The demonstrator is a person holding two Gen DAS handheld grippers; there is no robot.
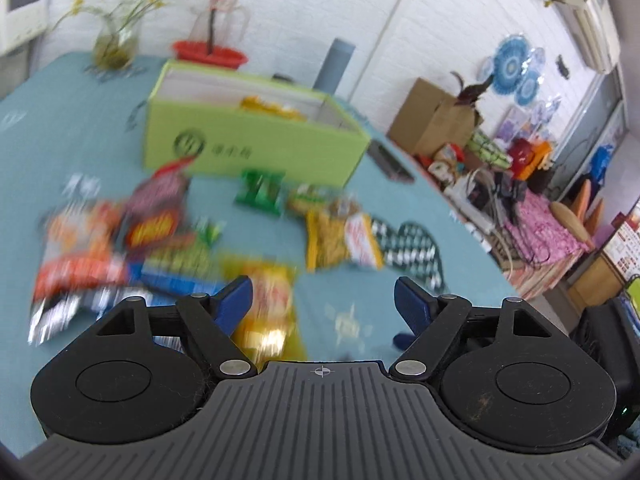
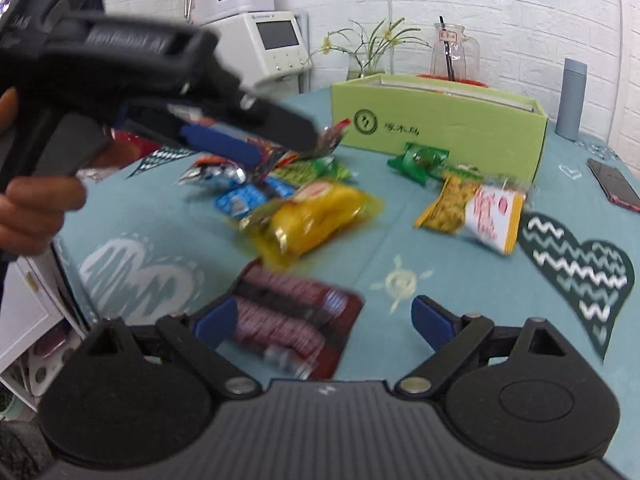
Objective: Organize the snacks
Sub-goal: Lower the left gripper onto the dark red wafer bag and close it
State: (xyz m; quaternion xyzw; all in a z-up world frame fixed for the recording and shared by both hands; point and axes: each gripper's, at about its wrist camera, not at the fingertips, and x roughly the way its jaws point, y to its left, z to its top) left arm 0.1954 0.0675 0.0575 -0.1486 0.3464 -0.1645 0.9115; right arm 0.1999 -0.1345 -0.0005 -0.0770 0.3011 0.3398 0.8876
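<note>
Several snack packets lie on the teal tablecloth in front of a green cardboard box (image 1: 256,142), which also shows in the right wrist view (image 2: 440,124). My left gripper (image 1: 323,300) is open and empty above a yellow packet (image 1: 268,312). My right gripper (image 2: 324,320) is open, low over a dark red packet (image 2: 296,320). The yellow packet (image 2: 316,220), a green packet (image 2: 424,160) and a yellow-white packet (image 2: 476,212) lie beyond it. The left gripper (image 2: 224,142) shows from the side at upper left, over the snack pile. Both views are blurred.
A yellow snack (image 1: 272,108) lies inside the box. A phone (image 2: 614,184) lies at the right of the table. A grey bottle (image 2: 572,96), a glass jug (image 2: 452,56) and a plant vase (image 2: 368,60) stand behind the box. The table edge (image 1: 472,236) drops off at right.
</note>
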